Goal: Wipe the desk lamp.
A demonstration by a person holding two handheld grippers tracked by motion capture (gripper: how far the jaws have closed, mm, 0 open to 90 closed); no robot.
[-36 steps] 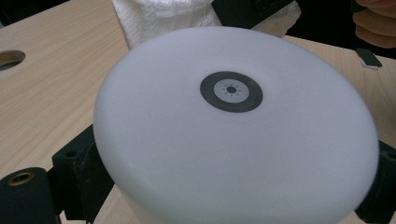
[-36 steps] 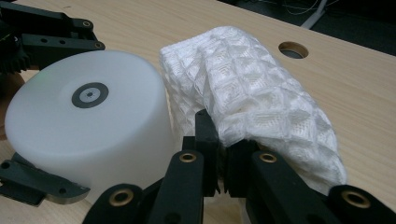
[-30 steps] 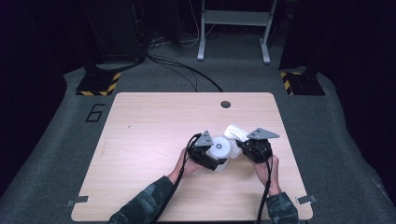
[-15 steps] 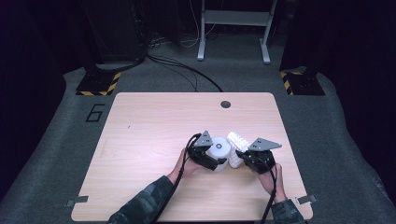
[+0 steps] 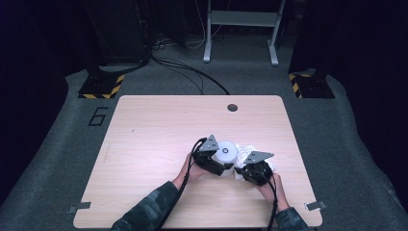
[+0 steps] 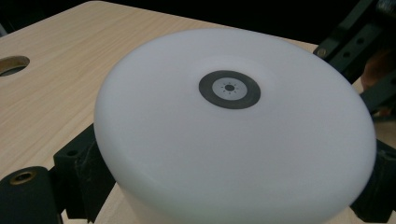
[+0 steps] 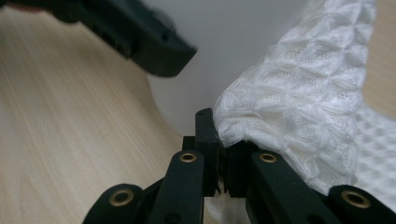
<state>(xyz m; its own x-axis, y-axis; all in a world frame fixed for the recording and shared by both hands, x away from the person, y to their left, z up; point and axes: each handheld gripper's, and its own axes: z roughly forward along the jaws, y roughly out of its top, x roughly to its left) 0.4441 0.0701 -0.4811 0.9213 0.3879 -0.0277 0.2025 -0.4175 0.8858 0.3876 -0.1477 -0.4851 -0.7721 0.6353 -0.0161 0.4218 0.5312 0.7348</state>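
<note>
White waffle cloth (image 7: 299, 93) pinched in the closed right hand-held gripper (image 7: 223, 149), seemingly against the white cylinder (image 5: 225, 153).

On the table (image 5: 159, 130), toward its near right part, stands the round container (image 5: 225, 153). The left gripper (image 5: 216, 162) sits at its near left side, jaws either side of it. The cloth (image 5: 251, 153) lies just right of the container, touching it. The right gripper (image 5: 239, 172) is near-right of the container, at the cloth's near edge. A round hole (image 5: 232, 107) lies at the table's far edge.
</note>
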